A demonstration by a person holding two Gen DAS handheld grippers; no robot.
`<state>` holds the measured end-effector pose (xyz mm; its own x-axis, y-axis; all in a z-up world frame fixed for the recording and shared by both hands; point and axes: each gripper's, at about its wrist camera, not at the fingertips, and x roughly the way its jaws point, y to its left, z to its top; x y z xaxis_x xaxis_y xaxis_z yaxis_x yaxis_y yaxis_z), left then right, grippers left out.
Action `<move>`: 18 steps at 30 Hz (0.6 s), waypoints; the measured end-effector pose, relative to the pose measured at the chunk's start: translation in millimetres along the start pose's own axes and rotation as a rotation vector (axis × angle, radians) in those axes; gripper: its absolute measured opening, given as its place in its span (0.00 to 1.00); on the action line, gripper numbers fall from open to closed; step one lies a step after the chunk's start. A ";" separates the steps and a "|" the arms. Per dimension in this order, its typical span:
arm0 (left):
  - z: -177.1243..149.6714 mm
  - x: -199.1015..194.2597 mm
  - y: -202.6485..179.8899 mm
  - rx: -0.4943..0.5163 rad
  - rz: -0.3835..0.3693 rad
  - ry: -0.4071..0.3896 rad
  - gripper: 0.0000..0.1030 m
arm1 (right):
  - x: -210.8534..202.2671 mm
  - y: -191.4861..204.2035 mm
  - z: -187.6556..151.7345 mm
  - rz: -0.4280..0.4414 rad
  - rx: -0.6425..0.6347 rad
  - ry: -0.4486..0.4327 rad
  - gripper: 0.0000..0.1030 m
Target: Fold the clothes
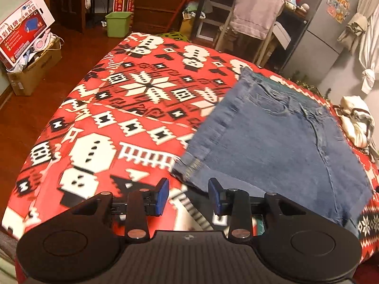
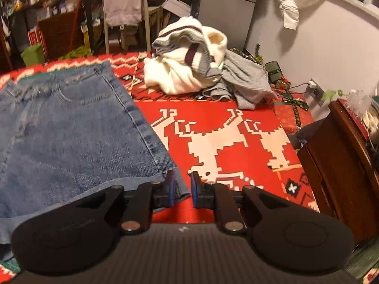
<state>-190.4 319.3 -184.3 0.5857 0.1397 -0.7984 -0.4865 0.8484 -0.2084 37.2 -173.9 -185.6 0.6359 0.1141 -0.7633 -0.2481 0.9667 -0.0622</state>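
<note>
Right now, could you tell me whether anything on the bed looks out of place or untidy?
Yes: a cream sweater with dark stripes and a grey garment lie crumpled in a heap at the far side of the red patterned blanket, unfolded. The denim shorts lie flat, though slightly angled to the bed's edge.

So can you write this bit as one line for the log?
denim shorts: flat on blanket | left tongs: open | right tongs: open, at hem corner

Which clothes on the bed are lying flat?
The blue denim shorts lie spread flat on the red patterned blanket. The white striped sweater and grey knit garment are crumpled in a heap.
</note>
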 end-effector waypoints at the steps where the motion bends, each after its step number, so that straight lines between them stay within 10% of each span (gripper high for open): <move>1: 2.4 4.6 2.7 0.002 -0.002 0.002 0.34 | -4.1 -1.9 -1.0 0.002 0.009 0.001 0.18; 12: 15.0 40.3 4.7 0.038 -0.036 0.047 0.18 | -19.4 -1.5 -18.2 -0.002 0.066 0.037 0.18; 18: 17.0 11.4 -19.5 0.144 0.066 -0.082 0.06 | -26.6 14.9 -14.1 0.027 0.022 0.027 0.18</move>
<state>-163.2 313.0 -179.7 0.6094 0.2336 -0.7577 -0.4312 0.8996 -0.0695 6.3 -165.7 -175.3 0.6090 0.1344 -0.7817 -0.2488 0.9682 -0.0274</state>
